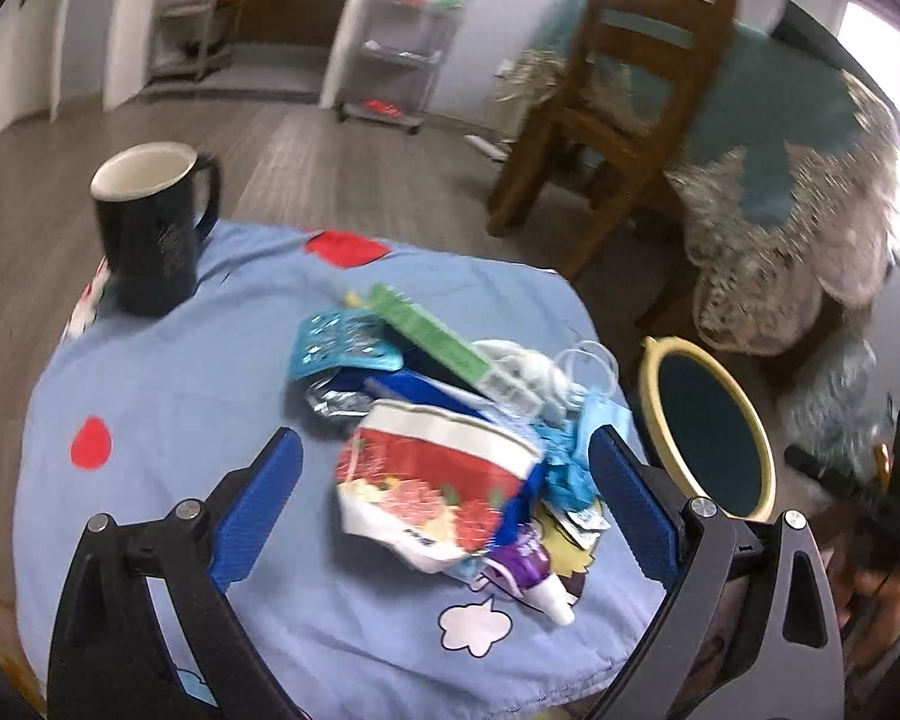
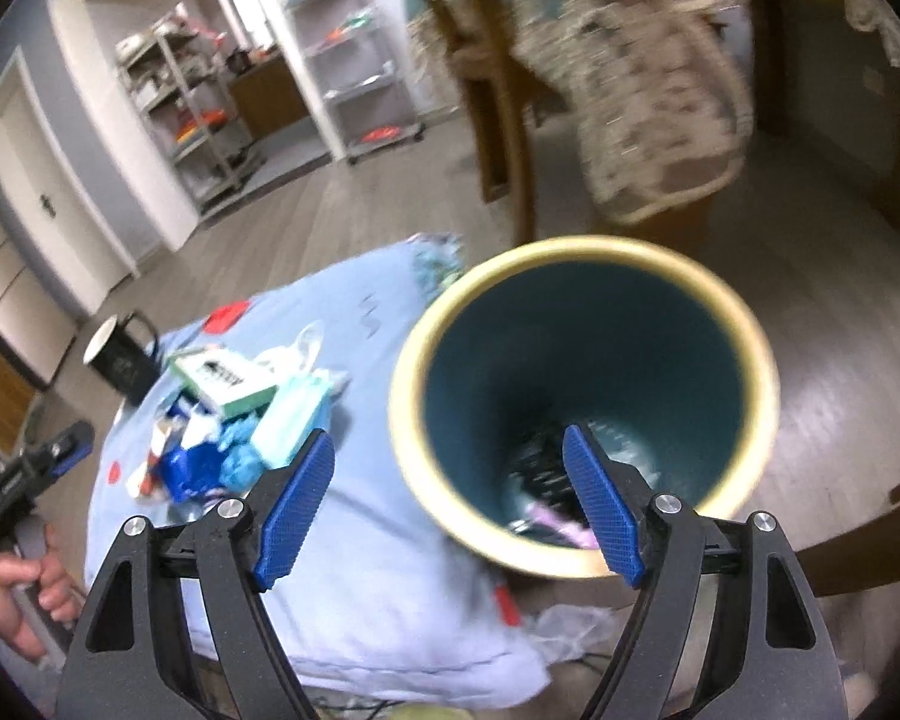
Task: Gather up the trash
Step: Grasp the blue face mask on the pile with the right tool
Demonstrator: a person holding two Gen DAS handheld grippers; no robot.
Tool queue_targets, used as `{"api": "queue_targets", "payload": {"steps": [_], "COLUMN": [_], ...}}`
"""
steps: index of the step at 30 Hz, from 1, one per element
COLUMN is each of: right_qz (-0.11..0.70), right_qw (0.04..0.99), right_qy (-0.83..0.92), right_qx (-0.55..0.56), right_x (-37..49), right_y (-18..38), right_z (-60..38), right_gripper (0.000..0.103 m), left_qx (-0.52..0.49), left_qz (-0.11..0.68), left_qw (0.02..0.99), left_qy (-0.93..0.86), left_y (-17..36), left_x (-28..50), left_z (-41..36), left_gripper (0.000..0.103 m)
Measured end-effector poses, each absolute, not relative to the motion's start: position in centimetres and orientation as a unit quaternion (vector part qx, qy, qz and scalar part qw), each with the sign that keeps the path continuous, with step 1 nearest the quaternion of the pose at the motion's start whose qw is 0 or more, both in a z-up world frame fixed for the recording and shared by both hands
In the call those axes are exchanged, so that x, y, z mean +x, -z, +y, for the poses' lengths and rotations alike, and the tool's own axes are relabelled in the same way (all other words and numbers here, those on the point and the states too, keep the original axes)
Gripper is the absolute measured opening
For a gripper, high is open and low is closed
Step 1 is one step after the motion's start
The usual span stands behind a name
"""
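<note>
A pile of trash lies on a small table under a light blue cloth [image 1: 168,396]: a crushed red and white paper cup [image 1: 432,480], a green box [image 1: 432,336], a teal wrapper [image 1: 342,348], a purple tube [image 1: 534,570] and blue scraps. My left gripper [image 1: 447,498] is open, its blue pads on either side of the paper cup, just above it. A round bin with a yellow rim and teal inside [image 2: 582,414] stands beside the table; it also shows in the left wrist view [image 1: 711,432]. My right gripper [image 2: 450,498] is open and empty over the bin's near rim. Some trash lies in the bin's bottom.
A black mug [image 1: 150,228] stands at the table's far left corner. A wooden chair [image 1: 618,90] and a table with a lace and teal cloth [image 1: 798,180] stand behind. Shelving racks [image 1: 402,30] line the far wall. The floor is grey wood.
</note>
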State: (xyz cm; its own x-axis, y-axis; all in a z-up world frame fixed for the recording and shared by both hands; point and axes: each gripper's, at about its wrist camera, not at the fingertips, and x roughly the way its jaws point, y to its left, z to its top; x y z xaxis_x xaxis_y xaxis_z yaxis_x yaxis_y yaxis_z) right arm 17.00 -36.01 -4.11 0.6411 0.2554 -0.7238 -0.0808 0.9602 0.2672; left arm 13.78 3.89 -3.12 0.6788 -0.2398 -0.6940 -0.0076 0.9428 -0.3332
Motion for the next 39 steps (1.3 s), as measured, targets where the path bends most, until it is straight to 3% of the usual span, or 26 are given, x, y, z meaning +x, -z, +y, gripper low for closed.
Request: {"api": "queue_targets", "payload": {"steps": [11, 16, 19, 24, 29, 39], "right_qz": [0.476, 0.509, 0.526, 0.524, 0.506, 0.465], "right_qw": [0.860, 0.840, 0.830, 0.826, 0.833, 0.849], "right_qy": [-0.156, -0.148, -0.143, -0.156, -0.178, -0.206], "right_qx": [0.096, 0.114, 0.123, 0.138, 0.137, 0.140], "right_x": [22.6, 24.8, 25.7, 26.0, 25.4, 23.2], "right_y": [8.1, 10.4, 11.6, 11.6, 10.0, 6.4], "right_z": [-26.5, -24.9, -24.5, -24.1, -24.3, -26.1], "right_gripper": [0.079, 0.071, 0.058, 0.019, 0.010, 0.010], "left_qx": [-0.214, -0.239, -0.258, -0.274, -0.271, -0.191], "left_qz": [0.413, 0.413, 0.414, 0.415, 0.410, 0.401], "left_qw": [0.885, 0.879, 0.873, 0.867, 0.871, 0.896], "left_qy": [0.017, 0.000, -0.008, -0.013, -0.006, 0.028], "left_y": [5.6, 6.4, 6.9, 7.4, 7.0, 5.1], "left_x": [14.2, 14.2, 14.1, 14.3, 14.3, 14.5], "left_z": [7.7, 9.5, 10.5, 11.2, 10.8, 6.7], "left_gripper": [0.094, 0.094, 0.094, 0.094, 0.094, 0.093]}}
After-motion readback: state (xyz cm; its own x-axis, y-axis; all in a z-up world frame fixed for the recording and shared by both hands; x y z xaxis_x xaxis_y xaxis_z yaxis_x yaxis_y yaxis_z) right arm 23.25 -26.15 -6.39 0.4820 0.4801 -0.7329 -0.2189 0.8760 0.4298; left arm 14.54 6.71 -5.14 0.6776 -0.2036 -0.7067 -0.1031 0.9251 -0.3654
